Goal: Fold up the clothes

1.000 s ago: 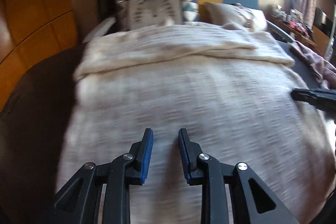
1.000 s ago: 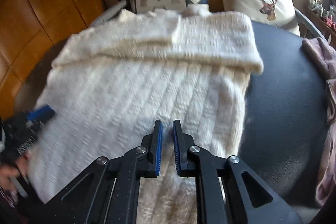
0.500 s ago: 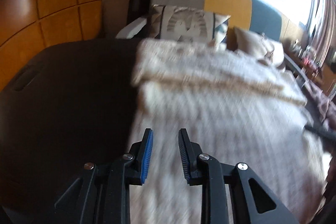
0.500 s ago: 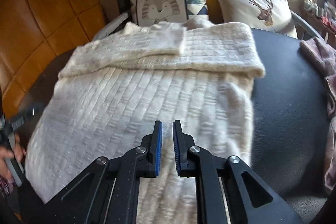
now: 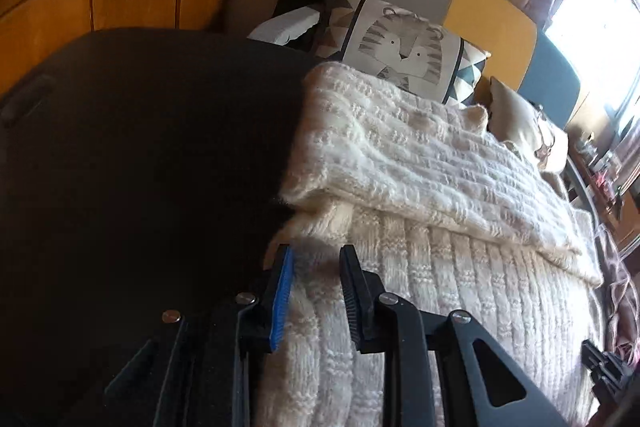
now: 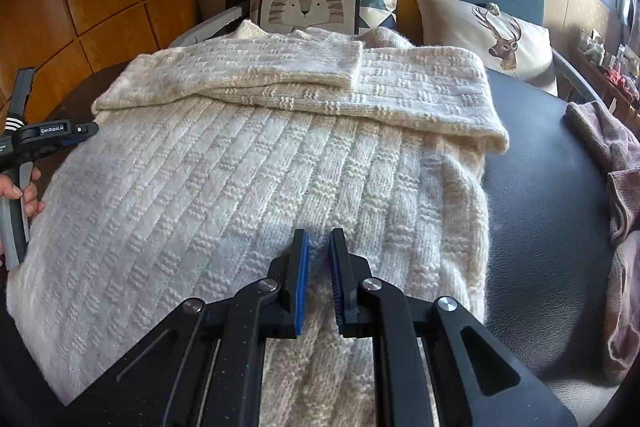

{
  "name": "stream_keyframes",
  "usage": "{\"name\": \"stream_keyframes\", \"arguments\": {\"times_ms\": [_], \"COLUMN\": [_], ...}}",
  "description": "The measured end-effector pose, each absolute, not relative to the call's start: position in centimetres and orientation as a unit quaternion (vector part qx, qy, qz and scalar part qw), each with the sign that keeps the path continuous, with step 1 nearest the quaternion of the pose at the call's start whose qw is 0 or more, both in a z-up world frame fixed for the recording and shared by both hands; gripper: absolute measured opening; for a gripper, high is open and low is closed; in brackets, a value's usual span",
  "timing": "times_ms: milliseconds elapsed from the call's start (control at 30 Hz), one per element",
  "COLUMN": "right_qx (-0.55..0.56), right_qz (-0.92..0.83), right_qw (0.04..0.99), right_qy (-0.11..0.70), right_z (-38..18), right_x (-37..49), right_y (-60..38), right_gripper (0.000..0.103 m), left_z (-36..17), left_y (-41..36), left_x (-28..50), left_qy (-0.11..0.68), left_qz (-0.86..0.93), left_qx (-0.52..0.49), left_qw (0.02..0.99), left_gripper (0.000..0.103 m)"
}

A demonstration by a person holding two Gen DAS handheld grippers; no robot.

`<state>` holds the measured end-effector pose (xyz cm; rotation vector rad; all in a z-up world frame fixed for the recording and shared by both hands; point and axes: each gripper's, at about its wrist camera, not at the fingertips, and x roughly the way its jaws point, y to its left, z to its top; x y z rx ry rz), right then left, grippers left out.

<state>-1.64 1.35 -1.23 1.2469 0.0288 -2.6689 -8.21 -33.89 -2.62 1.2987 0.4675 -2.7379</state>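
- Lying spread over a dark padded counter [image 6: 540,211], the cream knitted sweater [image 6: 240,187] has both sleeves already folded across its chest; the tiger cushion [image 6: 308,3] and deer cushion [image 6: 492,35] sit just beyond its collar end.
- Thick, soft and limp, the knit will likely sag and stretch if lifted by one point; it looks bulky rather than slippery, so the ribbed pads should bite well.
- A good hold, I judge, is the side edge or the hem corners, taken with both grippers so that the body folds over evenly.
- The left gripper [image 5: 316,287] hovers at the sweater's left edge, jaws narrowly apart with nothing pinched; only loose knit shows below the gap.
- The right gripper [image 6: 319,267] hangs over the lower middle of the sweater, jaws nearly together, gripping nothing.
- Compared with a second ago, the left gripper has swung from over the sweater's middle out to its left edge, while the right has barely shifted.
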Motion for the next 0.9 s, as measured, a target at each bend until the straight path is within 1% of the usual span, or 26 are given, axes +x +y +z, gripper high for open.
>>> {"name": "stream_keyframes", "arguments": {"times_ms": [100, 233, 300, 433, 500, 533, 600, 900], "right_qx": [0.421, 0.420, 0.420, 0.419, 0.419, 0.419, 0.419, 0.418], "right_qz": [-0.902, -0.902, -0.902, -0.903, -0.902, -0.902, -0.902, -0.903], "right_qw": [0.099, 0.100, 0.099, 0.098, 0.099, 0.100, 0.100, 0.101], "right_qy": [0.004, 0.002, 0.004, 0.004, 0.001, 0.000, -0.003, -0.002], "right_z": [-1.2, -1.2, -1.2, -1.2, -1.2, -1.2, -1.3, -1.3], "right_x": [-1.8, -1.8, -1.8, -1.8, -1.8, -1.8, -1.8, -1.7], "right_y": [1.5, 1.6, 1.5, 1.5, 1.5, 1.5, 1.6, 1.7], "right_gripper": [0.012, 0.012, 0.012, 0.012, 0.012, 0.012, 0.012, 0.012], "left_z": [-2.2, -0.4, -0.2, -2.2, -2.6, -2.6, -2.8, -1.9], "left_y": [-32.8, -31.4, -30.7, -32.3, -33.6, -33.8, -34.2, -32.9], "left_x": [-8.7, -8.5, -9.7, -12.3, -12.3, -12.1, -11.8, -11.3], "left_qy": [0.106, 0.102, 0.078, 0.127, 0.143, 0.146, 0.152, 0.085], "left_qz": [-0.895, -0.911, -0.912, -0.887, -0.894, -0.894, -0.895, -0.893], "left_qx": [0.432, 0.399, 0.402, 0.444, 0.425, 0.423, 0.419, 0.439], "left_qw": [0.039, -0.007, -0.005, 0.001, 0.013, 0.014, 0.017, 0.036], "left_gripper": [0.024, 0.024, 0.024, 0.024, 0.024, 0.021, 0.021, 0.021]}}
